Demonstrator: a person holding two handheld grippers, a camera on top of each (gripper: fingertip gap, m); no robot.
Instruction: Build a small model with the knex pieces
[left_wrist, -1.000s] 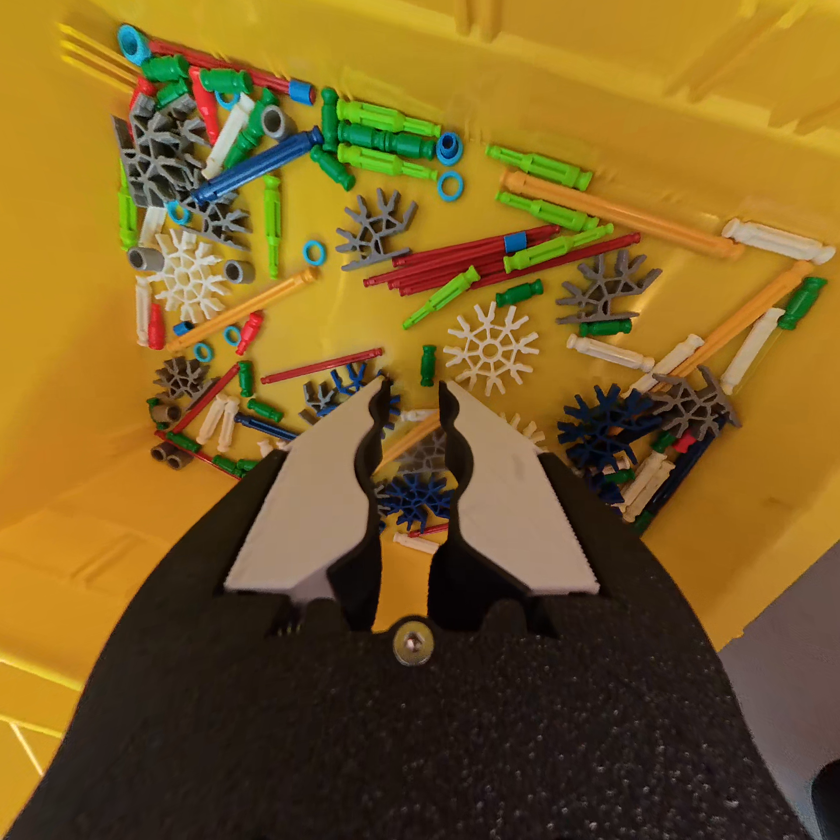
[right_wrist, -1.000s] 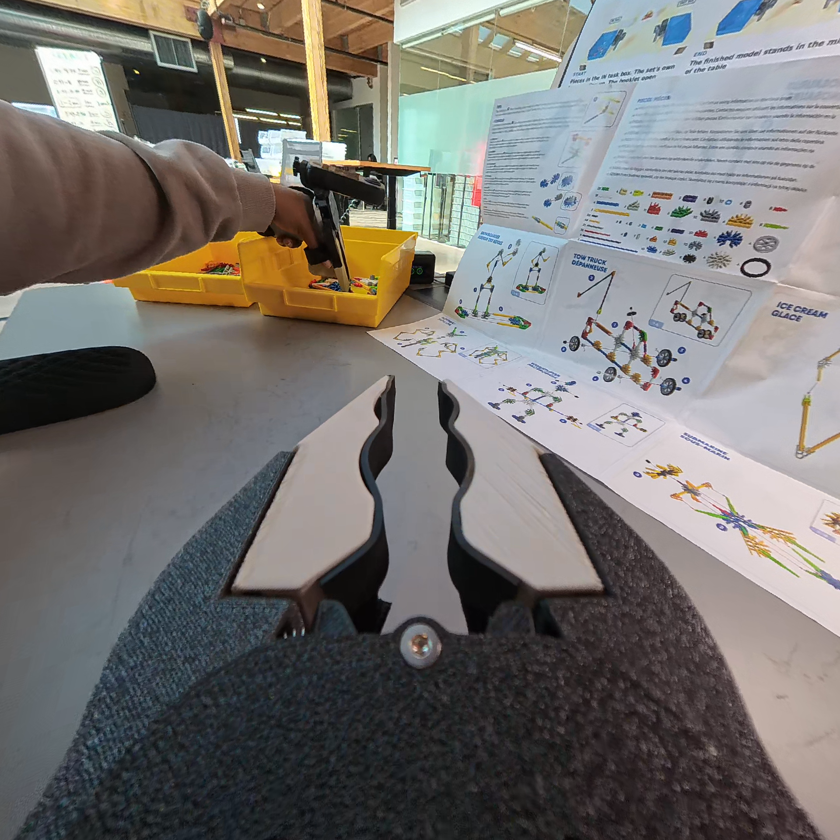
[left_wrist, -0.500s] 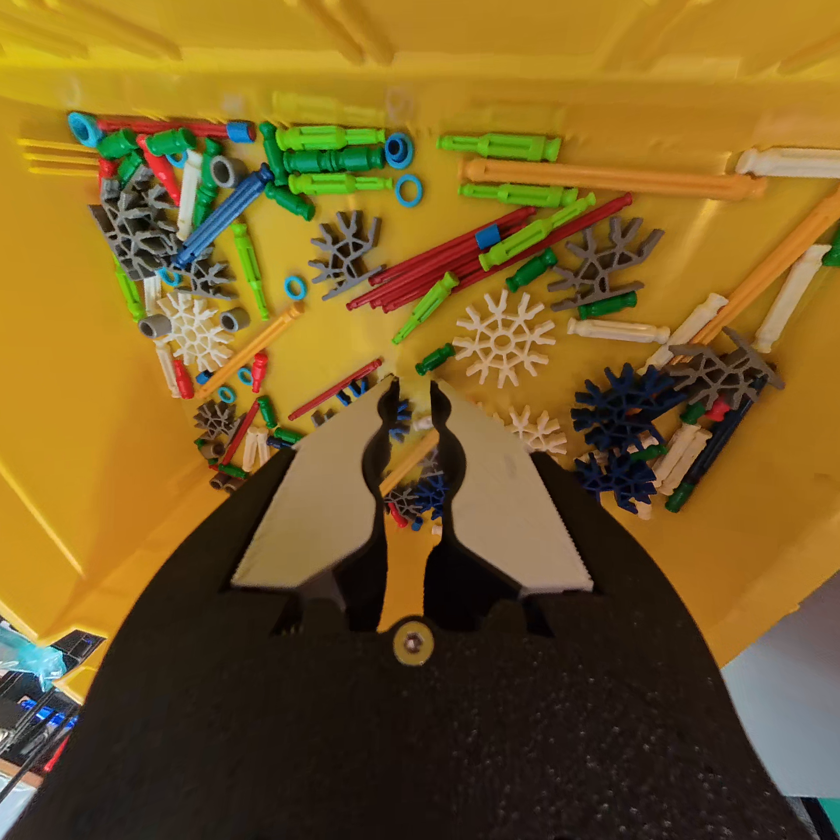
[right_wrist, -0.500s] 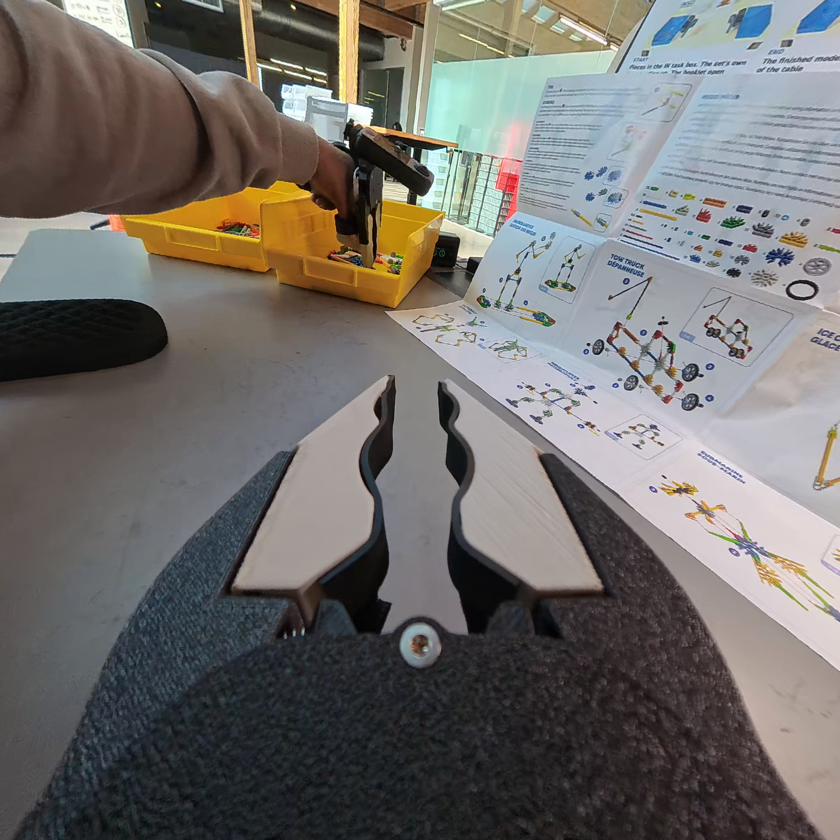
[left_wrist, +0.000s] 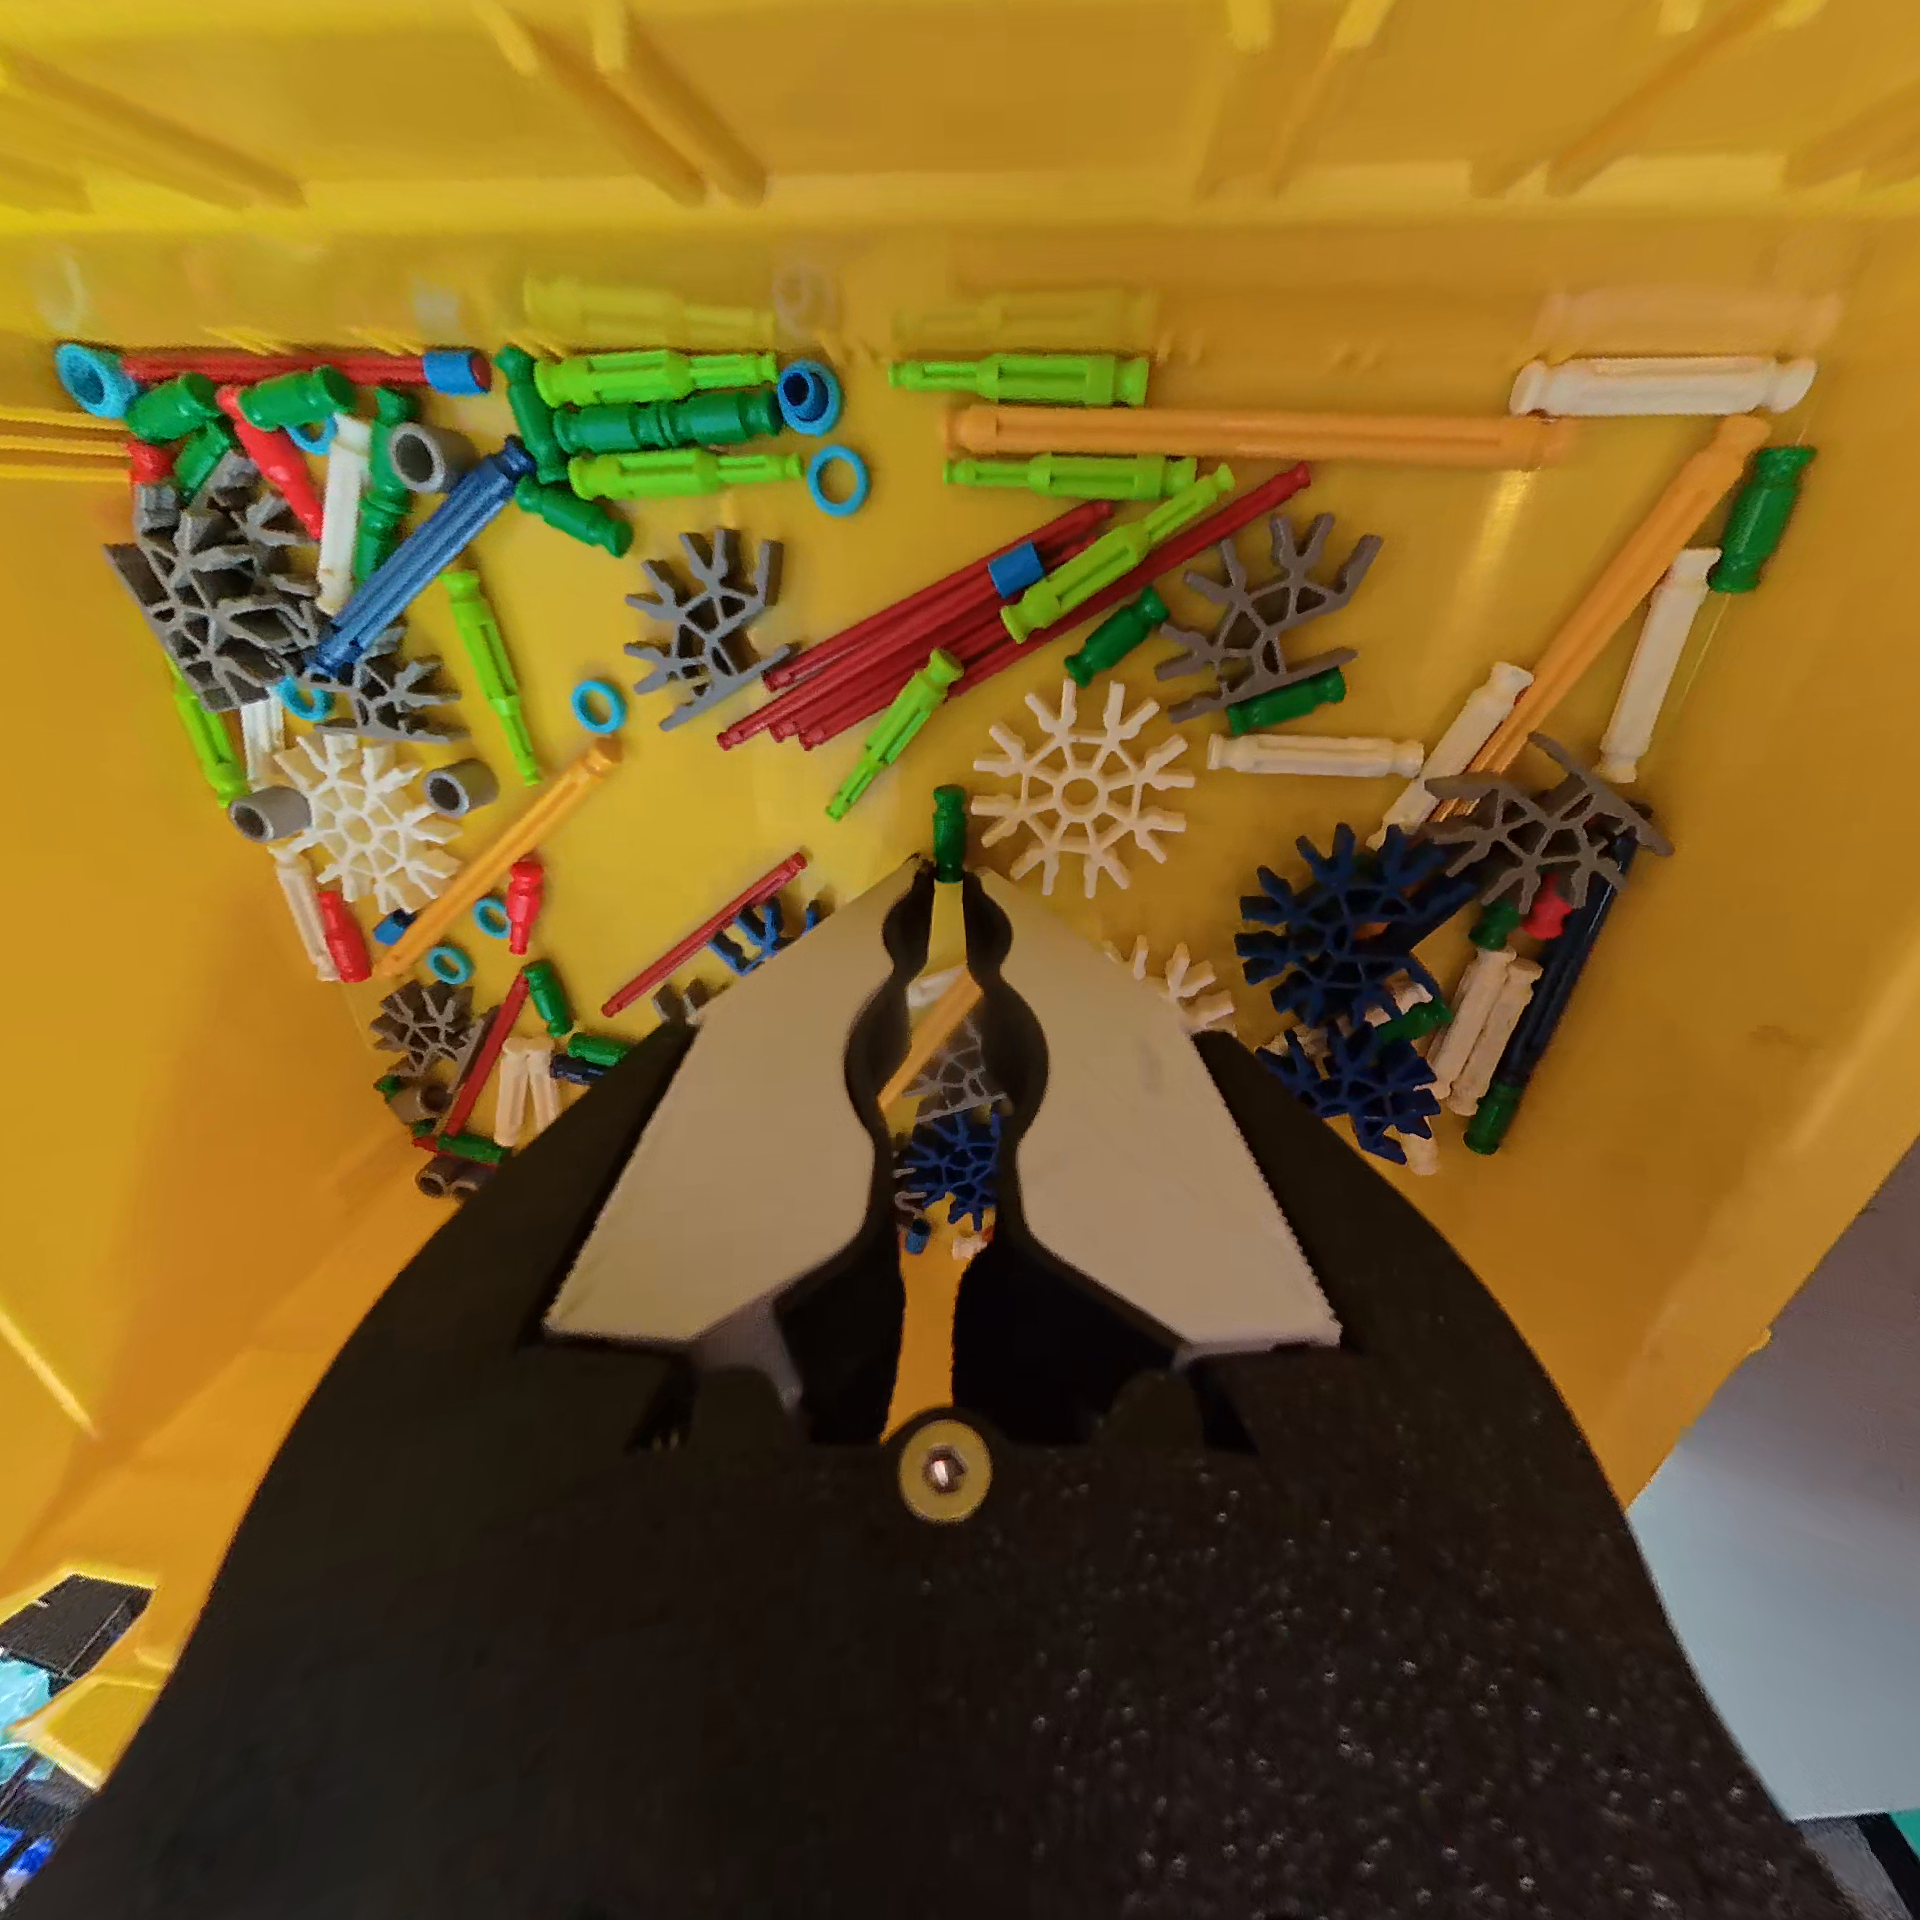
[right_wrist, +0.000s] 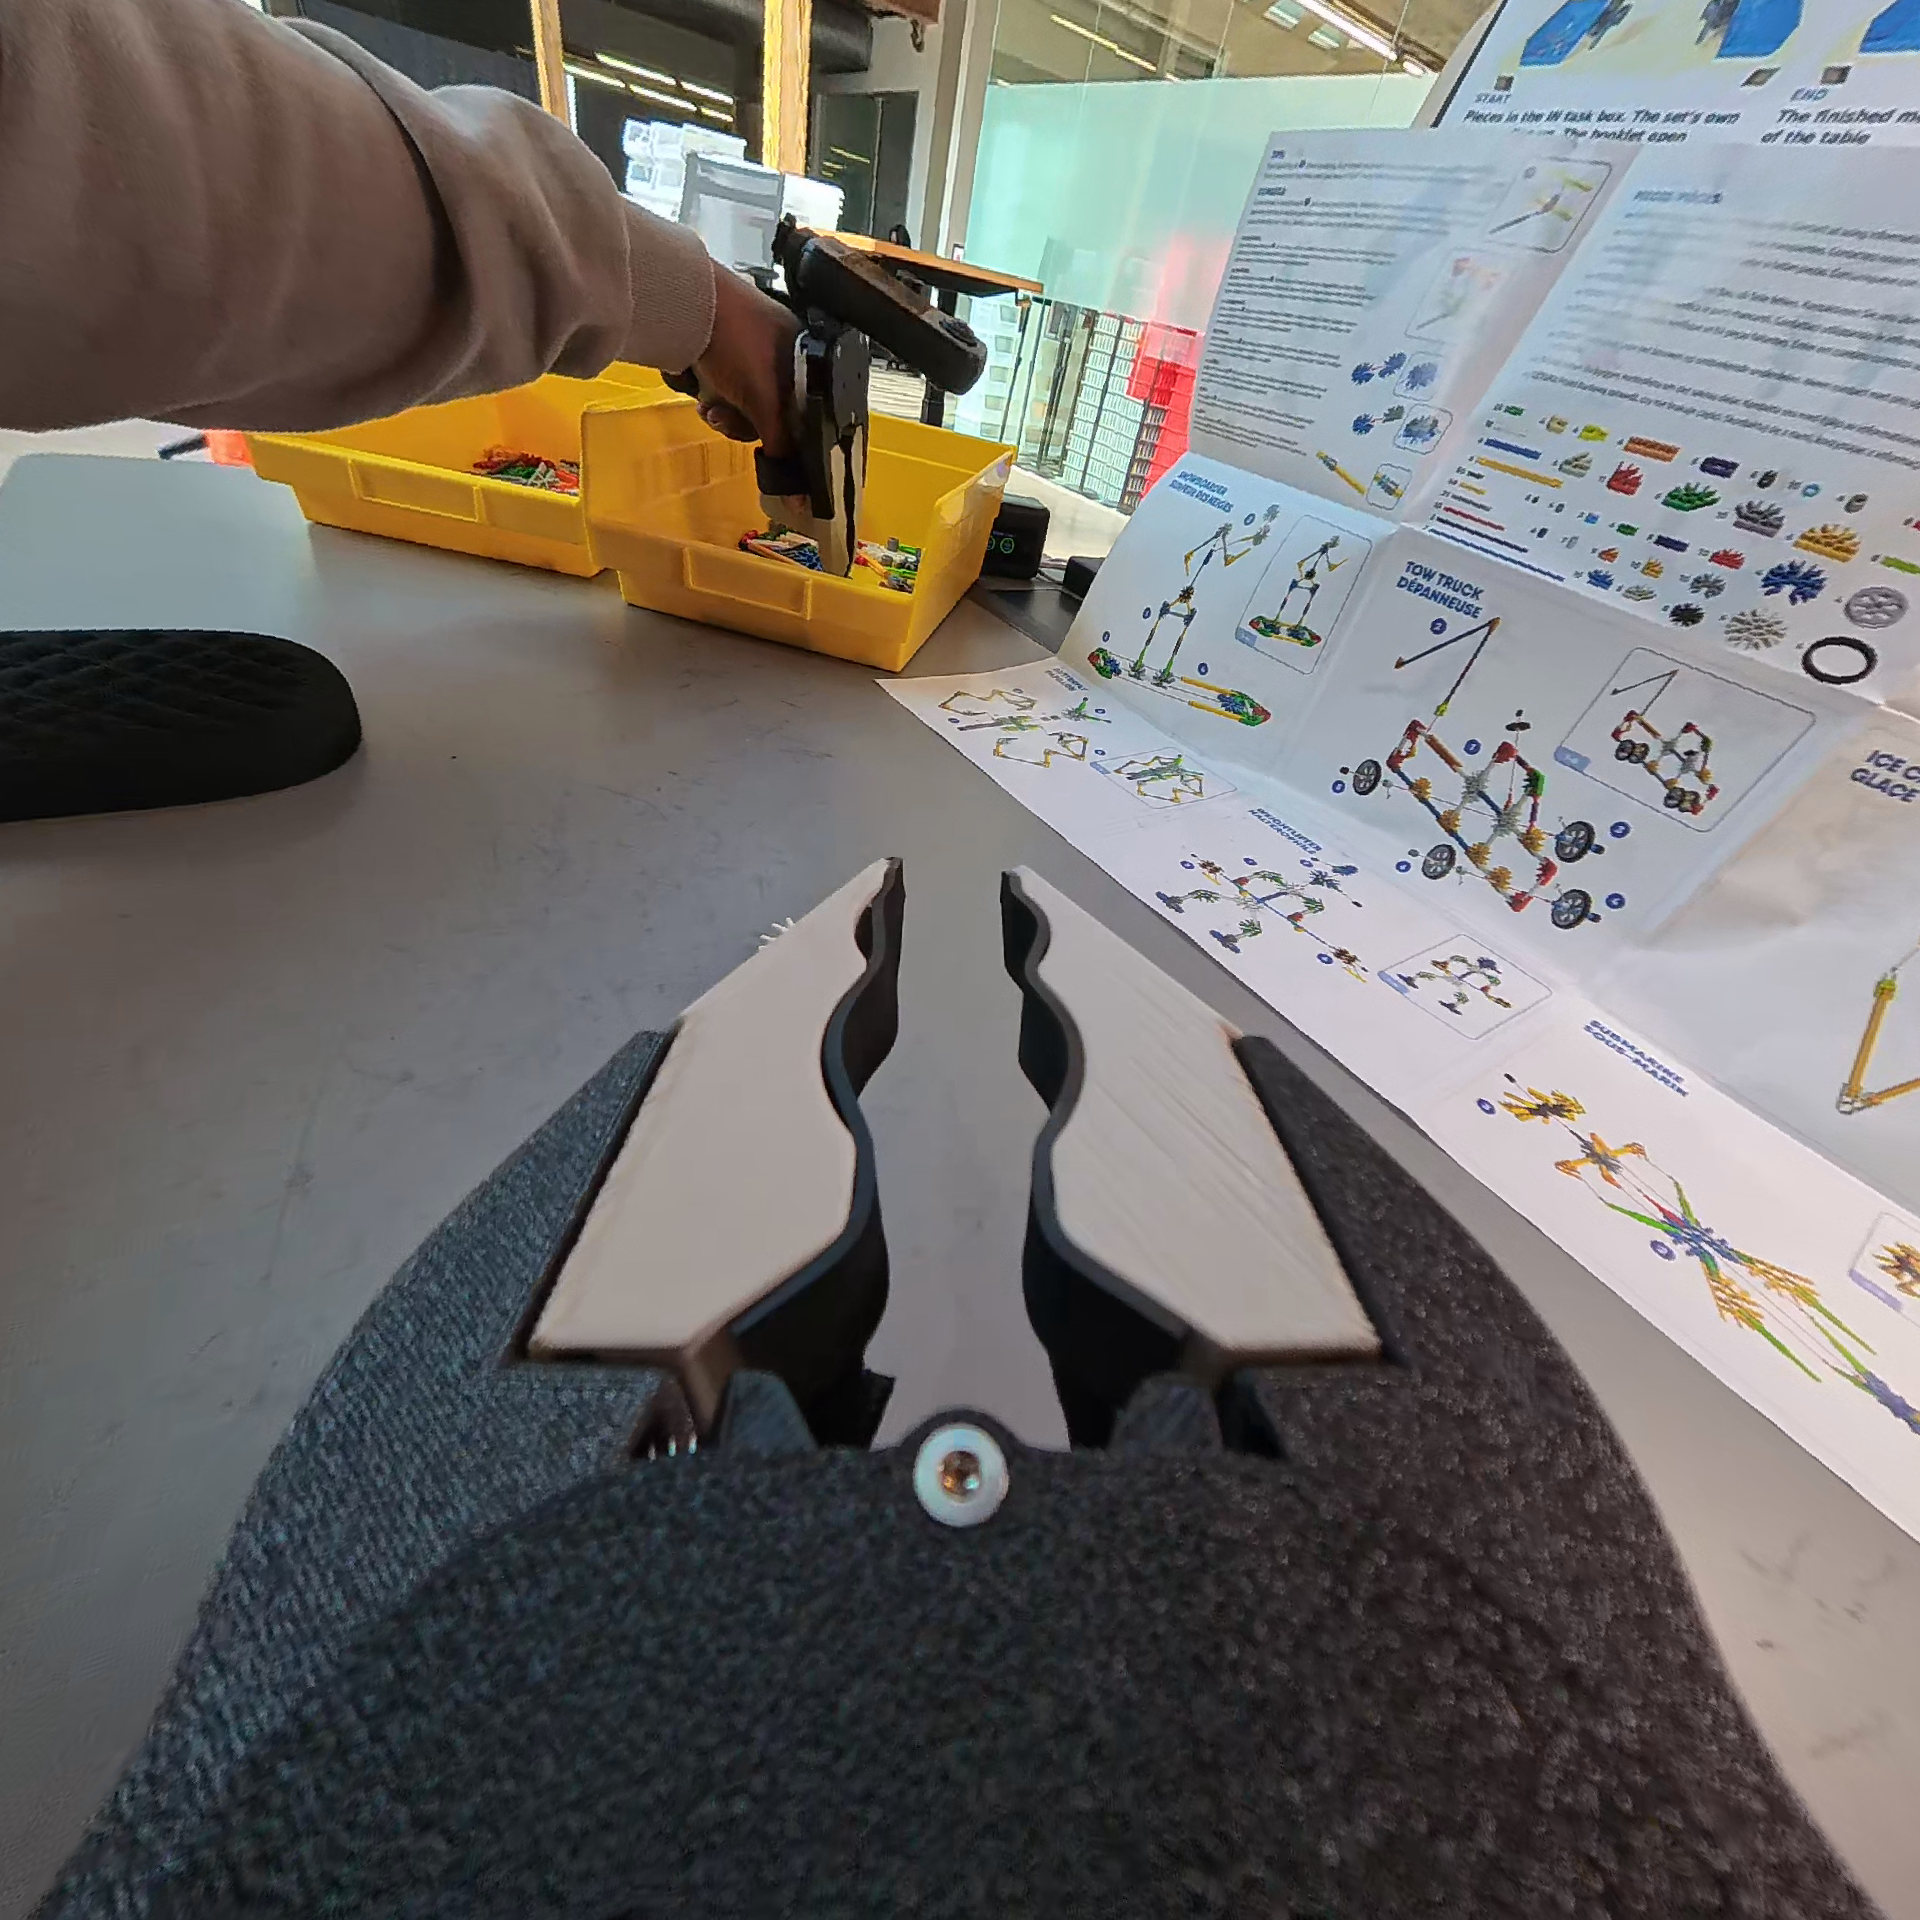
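Inside a yellow bin, the left gripper pinches a short dark-green rod. Meanwhile the right gripper hovers empty, jaws parted, over the grey tabletop.

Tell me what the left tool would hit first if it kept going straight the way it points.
The left tool points down into the yellow bin, tips nearly together at a small dark green rod. That rod probably comes first, then the bin floor; depth is unclear.
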